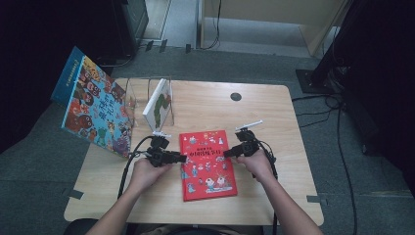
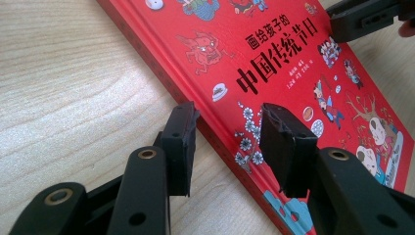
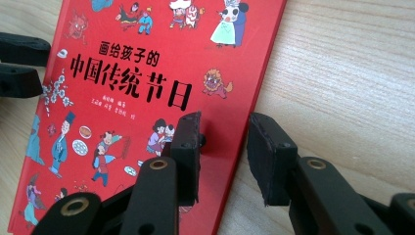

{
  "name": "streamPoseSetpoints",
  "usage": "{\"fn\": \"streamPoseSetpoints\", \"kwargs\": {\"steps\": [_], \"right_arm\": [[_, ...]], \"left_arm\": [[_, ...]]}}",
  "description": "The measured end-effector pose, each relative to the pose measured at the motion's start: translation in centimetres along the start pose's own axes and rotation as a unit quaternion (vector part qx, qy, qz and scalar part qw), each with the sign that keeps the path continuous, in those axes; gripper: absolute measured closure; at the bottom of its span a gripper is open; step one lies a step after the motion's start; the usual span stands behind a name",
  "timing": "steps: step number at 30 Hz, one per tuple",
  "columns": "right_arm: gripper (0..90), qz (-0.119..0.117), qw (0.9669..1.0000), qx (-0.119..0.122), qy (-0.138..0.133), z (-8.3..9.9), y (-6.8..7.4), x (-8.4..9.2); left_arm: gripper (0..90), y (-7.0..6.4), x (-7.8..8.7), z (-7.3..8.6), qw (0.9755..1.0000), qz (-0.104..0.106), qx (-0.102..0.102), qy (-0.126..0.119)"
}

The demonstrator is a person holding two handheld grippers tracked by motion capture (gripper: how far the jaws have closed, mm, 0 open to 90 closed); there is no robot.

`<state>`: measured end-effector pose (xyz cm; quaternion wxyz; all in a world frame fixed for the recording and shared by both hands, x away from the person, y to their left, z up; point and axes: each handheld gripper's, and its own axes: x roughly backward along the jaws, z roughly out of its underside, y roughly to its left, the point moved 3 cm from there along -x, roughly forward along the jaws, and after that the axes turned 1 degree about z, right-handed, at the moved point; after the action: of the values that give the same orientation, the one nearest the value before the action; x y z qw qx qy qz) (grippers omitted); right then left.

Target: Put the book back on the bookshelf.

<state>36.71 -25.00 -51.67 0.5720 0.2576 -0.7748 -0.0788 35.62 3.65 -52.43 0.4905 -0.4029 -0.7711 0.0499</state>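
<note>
Black jaws are where we begin: our left gripper [image 2: 227, 142] stands parted astride the left long edge of the red picture book [image 1: 207, 164], one jaw over the bare wood and the other over the cover near a spray of printed blossoms. We see a gap between each pad and the book, so nothing is pinched there. Our right gripper [image 3: 225, 149] mirrors this at the opposite long edge, jaws apart, one above the cover beside two small printed figures, the other above the table; again neither pad presses on the book.

From the high view, our left gripper [image 1: 169, 157] and right gripper [image 1: 238, 149] face each other across the upper half of the book, each held in a hand with a cable trailing back towards us. The book lies flat, cover up, near the middle of the wooden table [image 1: 274, 117], a little towards our side, with black Chinese title characters across it.

Farther out, a white-backed book [image 1: 158, 104] stands upright in a clear holder [image 1: 131, 98] at the far left of the table. Beside that, a large blue illustrated book [image 1: 94, 103] leans tilted over the table's left edge. A small dark round spot [image 1: 236, 96] sits near the far edge.
</note>
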Motion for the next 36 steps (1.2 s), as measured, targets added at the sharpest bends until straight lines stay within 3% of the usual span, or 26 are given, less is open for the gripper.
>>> {"fn": "streamPoseSetpoints", "kwargs": {"steps": [6, 9, 16, 19, 21, 24, 30, 36], "right_arm": [[65.6, -0.001, 1.0, 0.005, 0.0, 0.0, 0.0, 0.0], [65.8, -0.001, 1.0, 0.004, 0.003, 0.0, 0.1, 0.0], [66.1, -0.002, 0.9998, 0.016, 0.007, 0.0, 0.0, 0.1], [67.0, -0.006, 0.9998, 0.016, 0.007, 0.0, -0.1, 0.1], [67.7, -0.008, 0.9998, 0.018, 0.008, 0.0, -0.2, 0.1], [67.4, -0.005, 0.9997, 0.021, 0.008, 0.0, -0.1, 0.2], [66.2, 0.001, 0.9999, 0.009, 0.007, -0.1, 0.1, 0.0], [66.5, 0.009, 0.9997, -0.002, 0.021, -0.4, 0.4, 0.2]], "left_arm": [[58.9, -0.1, 0.0, 0.0, 1.0, -0.009, -0.002, 0.0], [70.9, 0.0, 0.0, 0.0, 0.9996, -0.027, -0.01, 0.006], [74.9, 0.3, 0.5, -0.2, 0.9996, -0.008, 0.005, 0.025], [79.9, 0.8, 0.8, 0.0, 0.9987, -0.03, 0.004, 0.041], [82.1, 0.9, 0.8, 0.0, 0.9988, -0.02, 0.013, 0.042], [84.4, 0.7, 0.4, 0.0, 0.999, -0.013, 0.011, 0.042], [90.0, 0.4, 0.3, 0.1, 0.9993, -0.018, 0.01, 0.031], [90.0, 0.3, 0.3, 0.2, 0.9993, -0.021, 0.01, 0.028]]}}
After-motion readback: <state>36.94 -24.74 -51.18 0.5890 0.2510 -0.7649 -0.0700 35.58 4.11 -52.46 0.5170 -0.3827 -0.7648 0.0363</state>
